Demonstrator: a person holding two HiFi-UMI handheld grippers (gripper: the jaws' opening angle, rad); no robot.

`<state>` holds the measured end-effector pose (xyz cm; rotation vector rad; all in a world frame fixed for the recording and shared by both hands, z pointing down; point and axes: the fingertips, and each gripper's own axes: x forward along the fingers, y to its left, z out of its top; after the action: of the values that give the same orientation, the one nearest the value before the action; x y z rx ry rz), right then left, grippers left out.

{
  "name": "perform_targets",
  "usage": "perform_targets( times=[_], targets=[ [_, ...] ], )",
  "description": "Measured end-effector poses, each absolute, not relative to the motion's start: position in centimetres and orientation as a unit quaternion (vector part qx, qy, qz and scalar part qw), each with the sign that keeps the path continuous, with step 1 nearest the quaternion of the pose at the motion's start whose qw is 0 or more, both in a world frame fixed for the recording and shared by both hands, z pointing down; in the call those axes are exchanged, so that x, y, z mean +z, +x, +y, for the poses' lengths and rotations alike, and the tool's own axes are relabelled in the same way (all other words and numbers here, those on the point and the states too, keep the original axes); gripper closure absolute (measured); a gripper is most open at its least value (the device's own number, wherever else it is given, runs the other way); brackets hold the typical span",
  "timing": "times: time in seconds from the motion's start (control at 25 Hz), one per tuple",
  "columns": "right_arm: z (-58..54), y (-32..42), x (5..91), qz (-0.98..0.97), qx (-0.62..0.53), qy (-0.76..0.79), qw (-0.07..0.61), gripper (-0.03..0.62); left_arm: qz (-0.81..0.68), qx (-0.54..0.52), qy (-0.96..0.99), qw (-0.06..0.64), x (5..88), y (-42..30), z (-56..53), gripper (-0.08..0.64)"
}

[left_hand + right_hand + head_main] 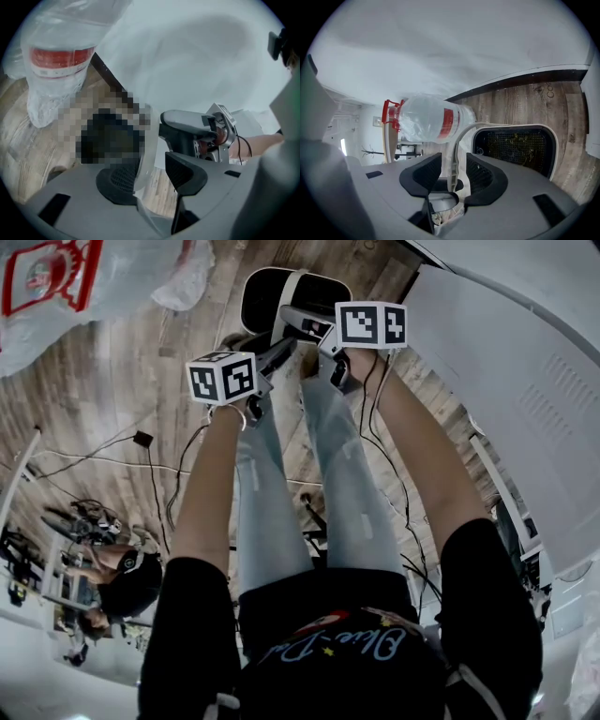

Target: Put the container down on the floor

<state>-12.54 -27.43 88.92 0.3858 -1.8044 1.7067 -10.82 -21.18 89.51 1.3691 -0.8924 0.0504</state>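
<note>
Container looks set down; both claws released, not yet withdrawn.
White-rimmed plastic container with a dark mesh inside (511, 125) appears to rest on the wood-plank floor (520, 101). Left gripper (152, 176) and right gripper (453, 176) have jaws apart, with the rim between each pair, unpressed. Remaining: draw both clear. A clear plastic bag with red print (426, 119) lies just beside, and a white panel (506, 362) stands near.

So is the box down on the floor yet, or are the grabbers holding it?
Done: the container looks set down on the wooden floor. In hand: the left gripper and right gripper each have its rim between open jaws, with neither squeezing it. Left: probably just to draw both grippers back off the rim.
</note>
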Motion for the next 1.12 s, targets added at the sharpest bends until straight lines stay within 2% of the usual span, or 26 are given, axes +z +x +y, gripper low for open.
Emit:
perform_targets(
  times=[0.32,0.76,1.12],
  targets=[
    [-26.9,-12.4,87.8,-0.684,0.652,0.137,0.297,0.439,-0.432,0.058,0.602,0.669,89.8,-12.3,-20.7,0.383],
    [-28.9,-11.0,85.6,-0.676,0.683,0.180,0.209,0.436,-0.457,0.098,0.607,0.643,89.6,-14.1,-19.5,0.377],
    [-28.6,-10.7,84.2,-0.684,0.681,0.185,0.186,0.436,-0.480,0.107,0.609,0.622,88.8,-14.6,-19.1,0.391]
  ],
)
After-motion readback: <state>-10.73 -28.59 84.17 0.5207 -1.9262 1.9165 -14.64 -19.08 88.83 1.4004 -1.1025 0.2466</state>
